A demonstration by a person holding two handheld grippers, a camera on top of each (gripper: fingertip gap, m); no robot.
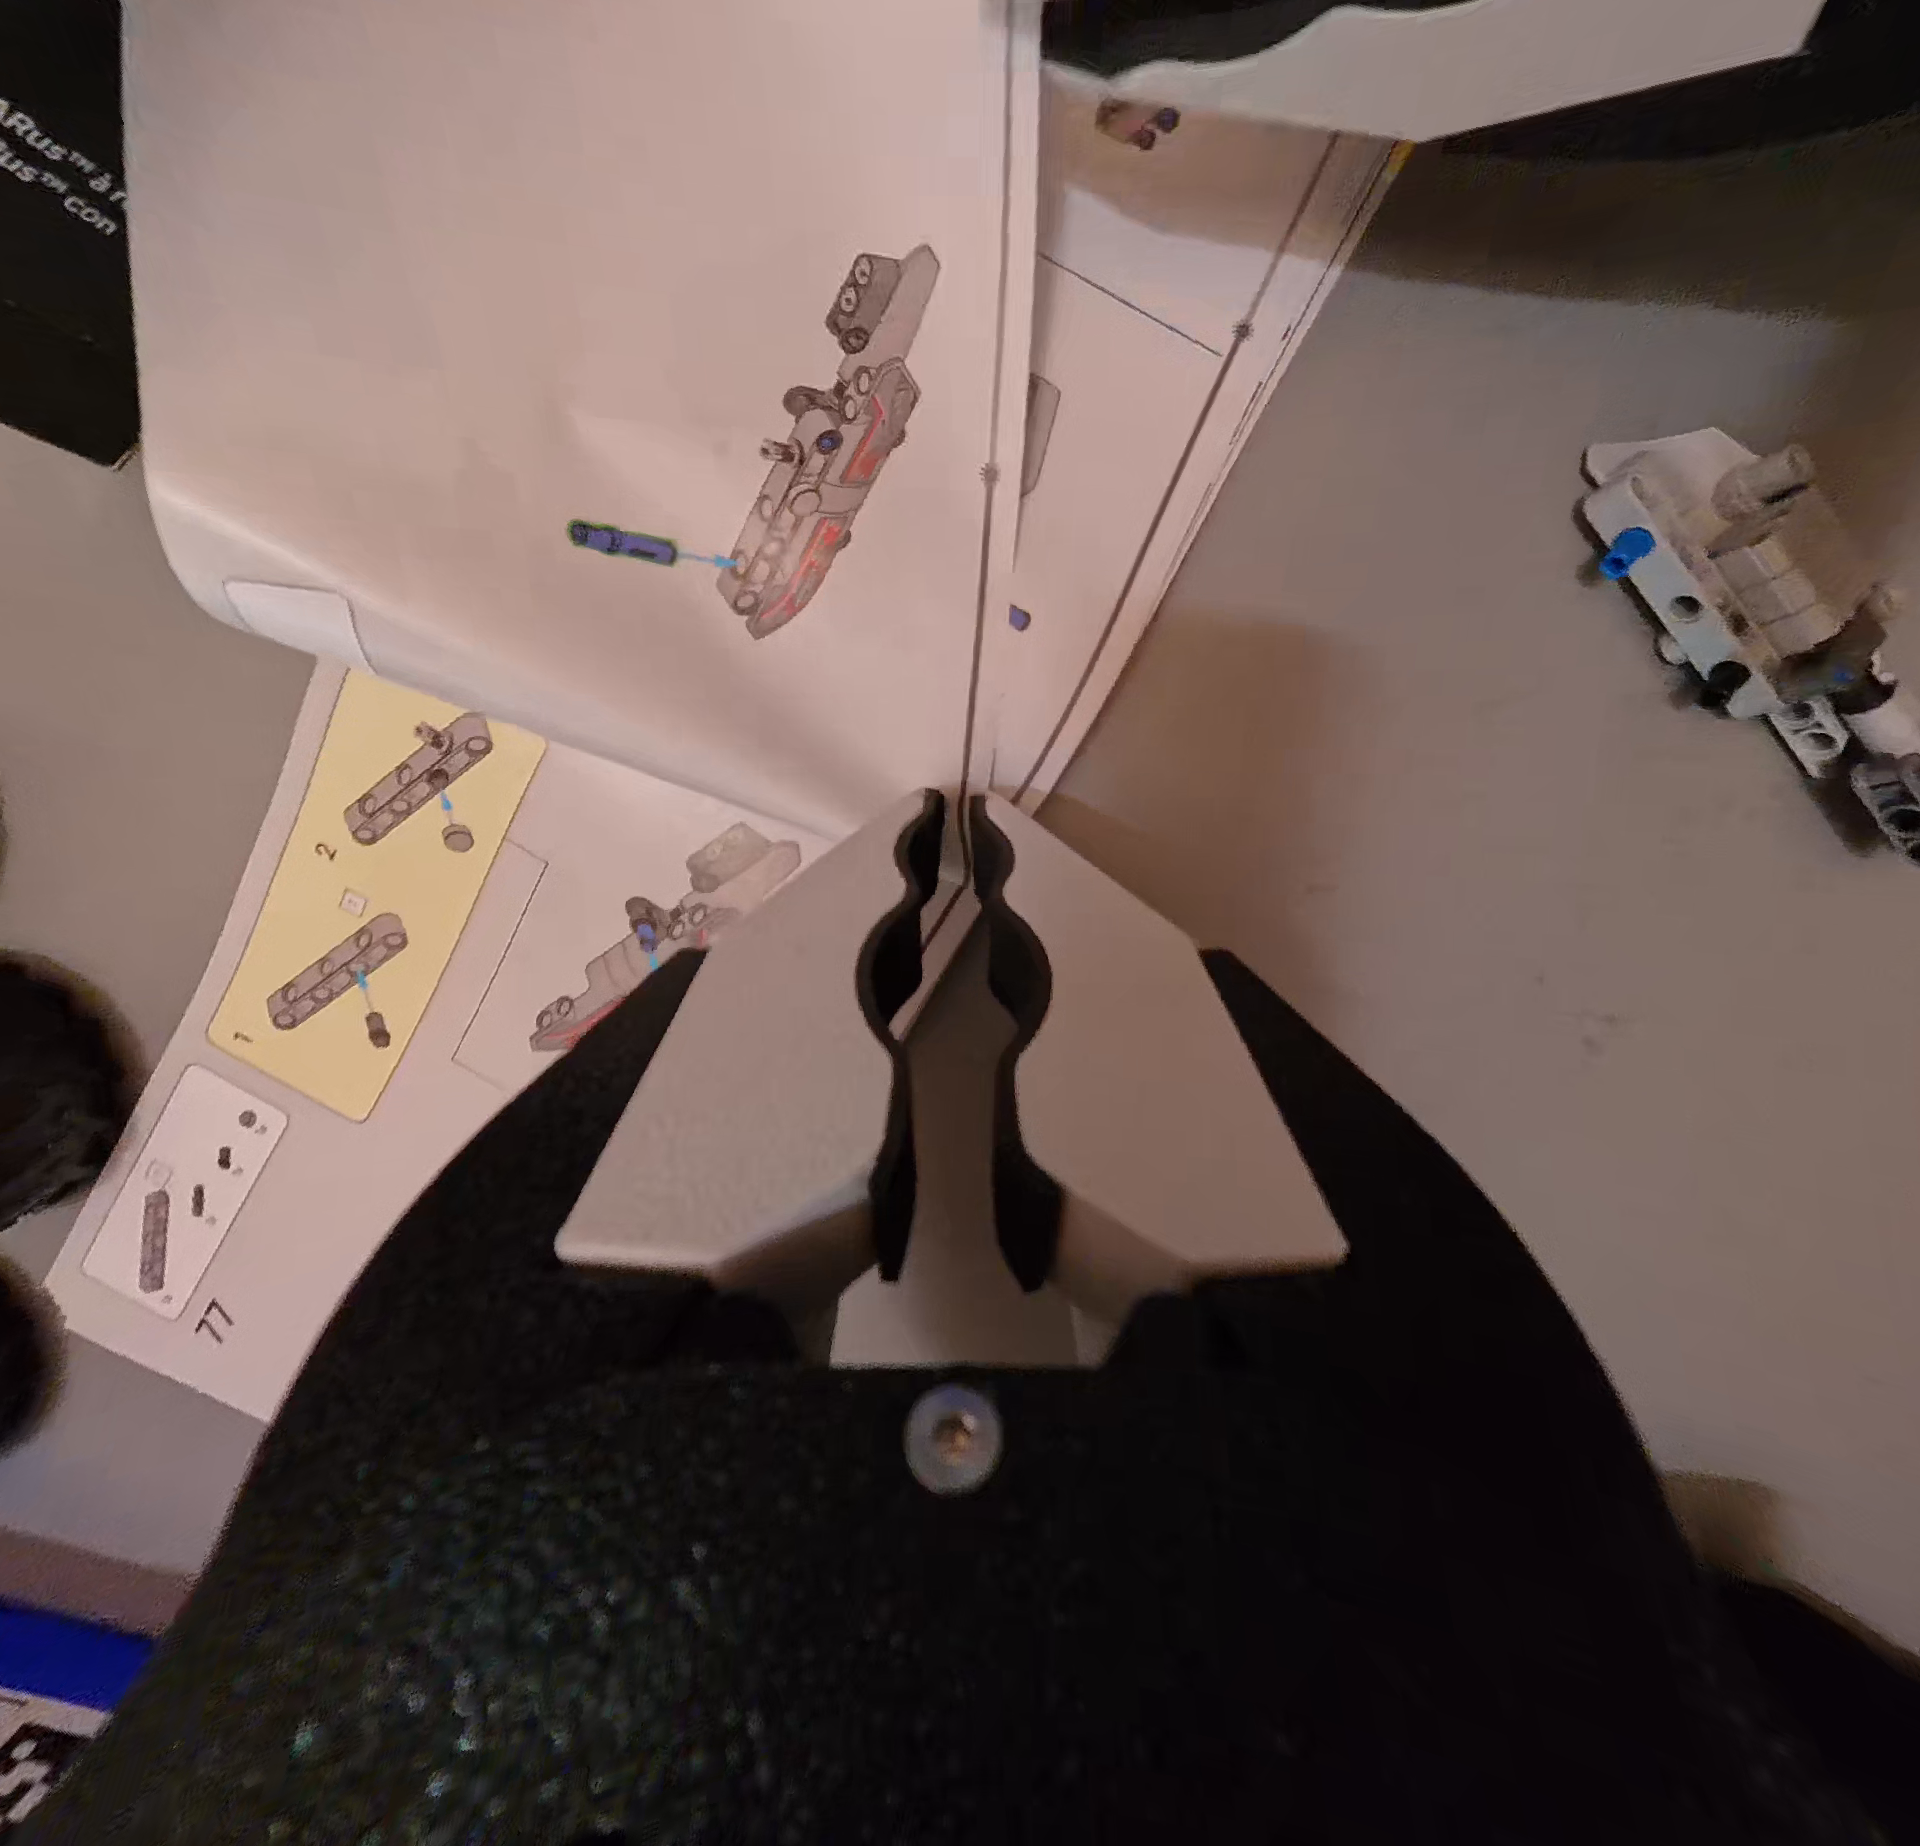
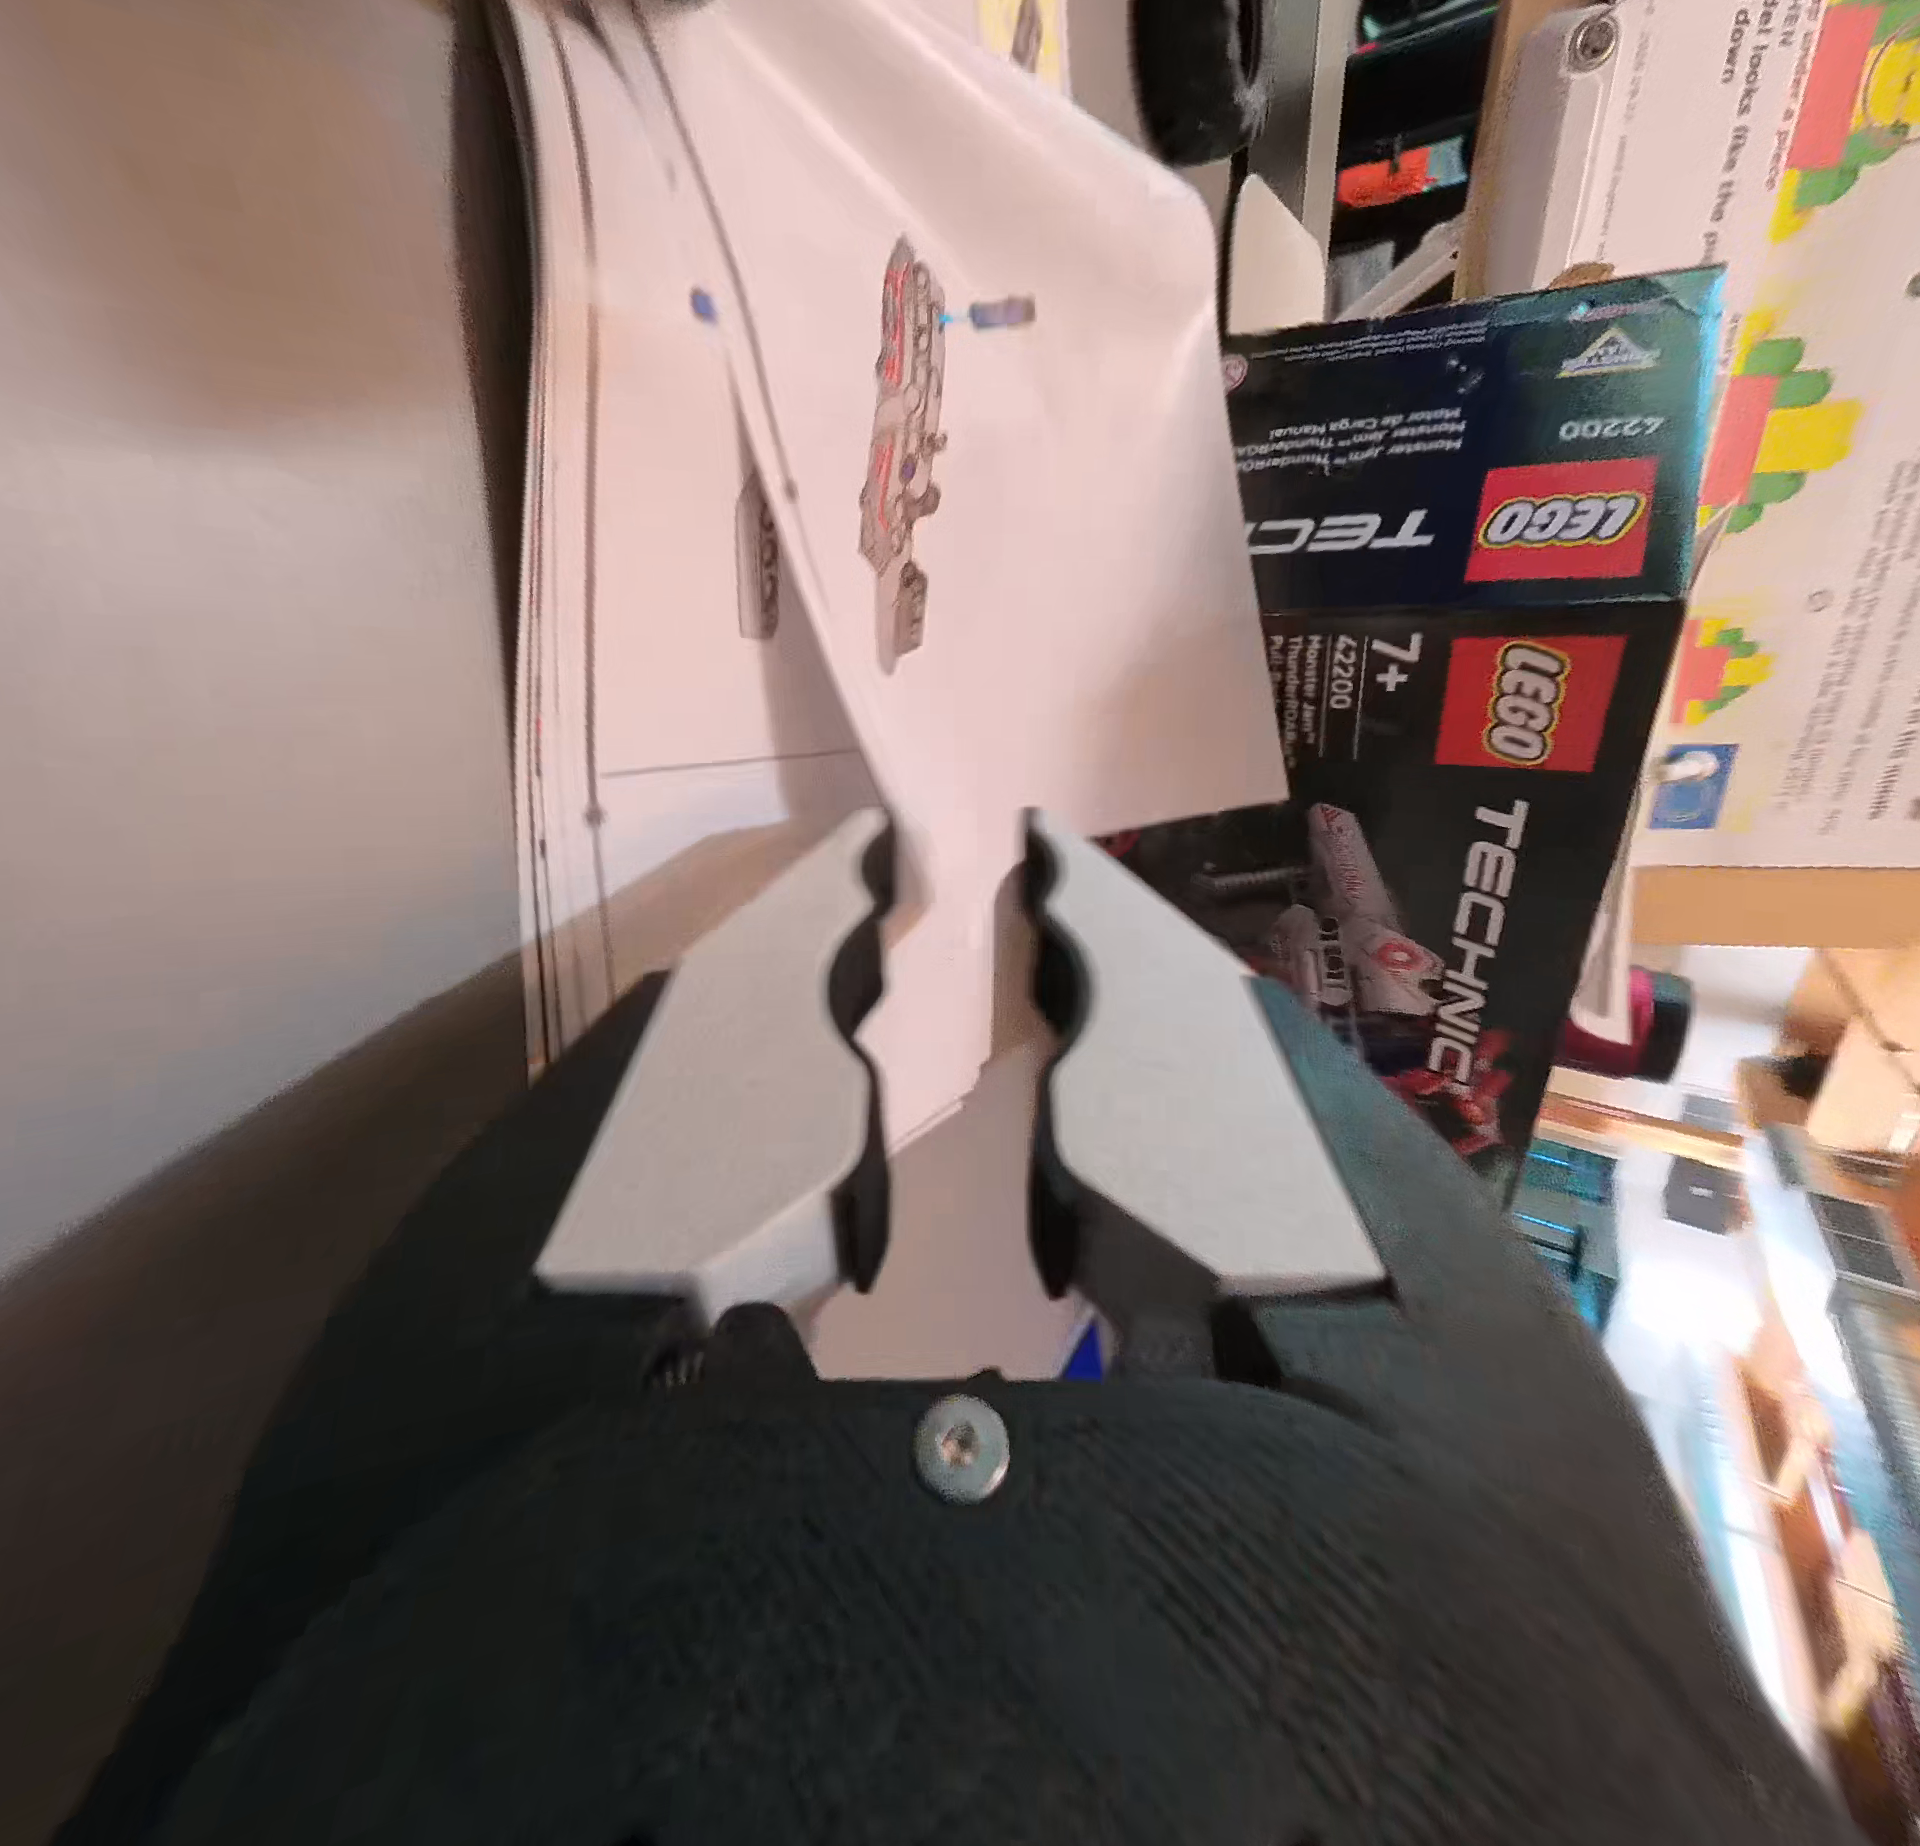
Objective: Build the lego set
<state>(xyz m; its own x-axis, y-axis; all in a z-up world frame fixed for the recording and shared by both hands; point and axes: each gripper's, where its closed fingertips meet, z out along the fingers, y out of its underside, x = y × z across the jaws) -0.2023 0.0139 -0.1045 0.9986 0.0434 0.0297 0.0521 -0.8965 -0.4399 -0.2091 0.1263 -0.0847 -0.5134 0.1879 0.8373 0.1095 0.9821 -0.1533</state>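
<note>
Page-turn step: left gripper [image 1: 958,809] pinched on white paper instruction booklet [image 1: 582,269] page edge; right gripper [image 2: 958,840] part-open around page, gripping nothing. White-grey lego subassembly [image 1: 1756,601] right of left gripper. Next: flatten page.

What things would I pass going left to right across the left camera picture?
Yellow box of building steps → lifted booklet page with the blue pin drawing → the tongs pinching the booklet edge → half-built white Lego model.

My left gripper [image 1: 957,809] has its jaws pinched nearly together, tips almost touching, a thin sheet edge caught between them. My right gripper [image 2: 958,840] holds its jaws slightly parted, a page corner between the fingers.
</note>
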